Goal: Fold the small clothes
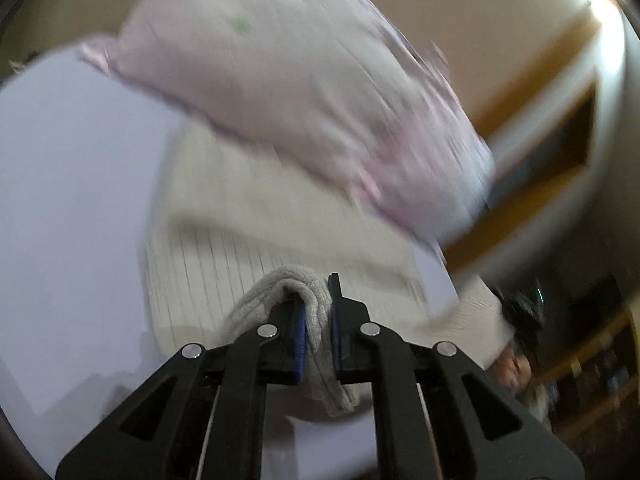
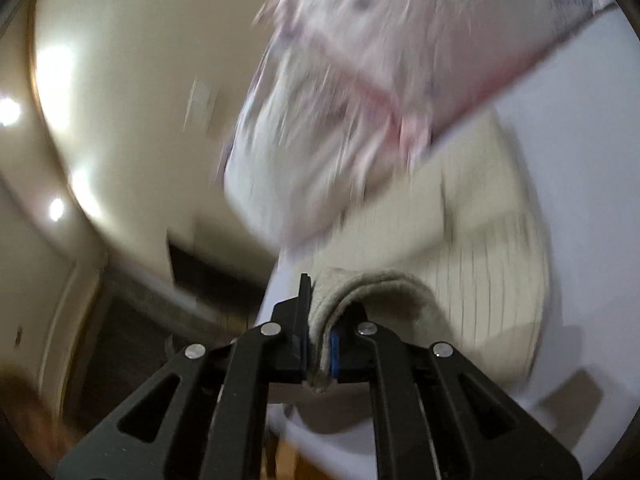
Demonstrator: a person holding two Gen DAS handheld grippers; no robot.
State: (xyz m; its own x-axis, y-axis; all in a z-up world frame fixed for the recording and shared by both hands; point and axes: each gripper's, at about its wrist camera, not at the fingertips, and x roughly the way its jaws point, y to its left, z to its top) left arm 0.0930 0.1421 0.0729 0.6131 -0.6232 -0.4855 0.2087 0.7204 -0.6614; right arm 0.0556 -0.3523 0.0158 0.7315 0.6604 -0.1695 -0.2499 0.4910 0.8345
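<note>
Right up against the lens at the bottom of the left wrist view, the left gripper [image 1: 318,320] was clamped on a bunched edge of the cream ribbed knit [image 1: 248,216], thick fabric wedged between its blue pads. Same deal in the right wrist view: the right gripper [image 2: 320,320] was pinching another doubled-over bit of that knit [image 2: 480,216] at lower centre. Most of the garment sprawled across the white table [image 1: 72,200] through the middle of both frames, running under a pinkish patterned piece of clothing [image 1: 288,92] heaped toward the top. Everything was motion-blurred, so details were mushy. Progress-wise it looked early: both edges were grabbed but no clean fold was laid down yet, and the pink one seemed untouched, so probably most of the folding was left.
</note>
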